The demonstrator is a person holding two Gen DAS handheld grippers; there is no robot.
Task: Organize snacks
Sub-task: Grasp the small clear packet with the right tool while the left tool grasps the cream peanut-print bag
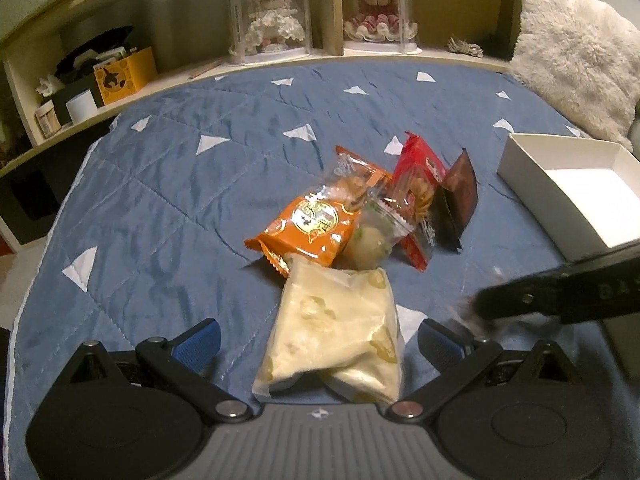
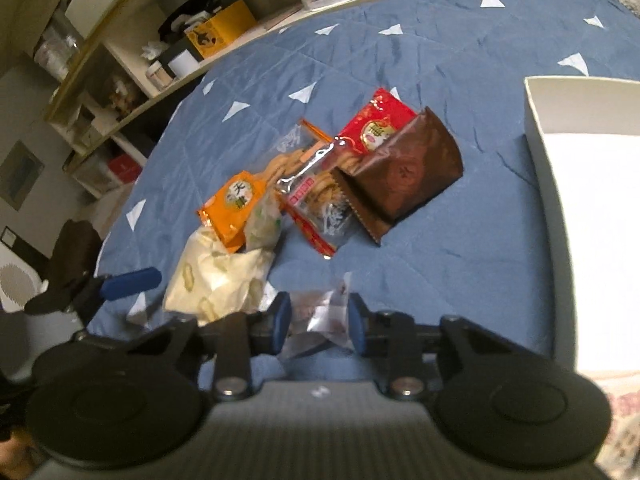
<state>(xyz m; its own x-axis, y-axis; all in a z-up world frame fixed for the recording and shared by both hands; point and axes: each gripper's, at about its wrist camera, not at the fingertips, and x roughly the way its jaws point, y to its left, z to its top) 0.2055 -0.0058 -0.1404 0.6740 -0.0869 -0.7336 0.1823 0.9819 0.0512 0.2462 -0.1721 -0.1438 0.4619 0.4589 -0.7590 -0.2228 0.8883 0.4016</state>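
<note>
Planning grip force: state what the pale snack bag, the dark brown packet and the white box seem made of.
Pale snack bag: thin matte plastic film, likely; it creases softly. Dark brown packet: glossy foil-like film with a serrated edge. White box: apparently matte paperboard, with thin, straight walls.

Left black two-finger gripper with blue pads sits spread wide open, right black blue-padded gripper is pinched nearly closed.
</note>
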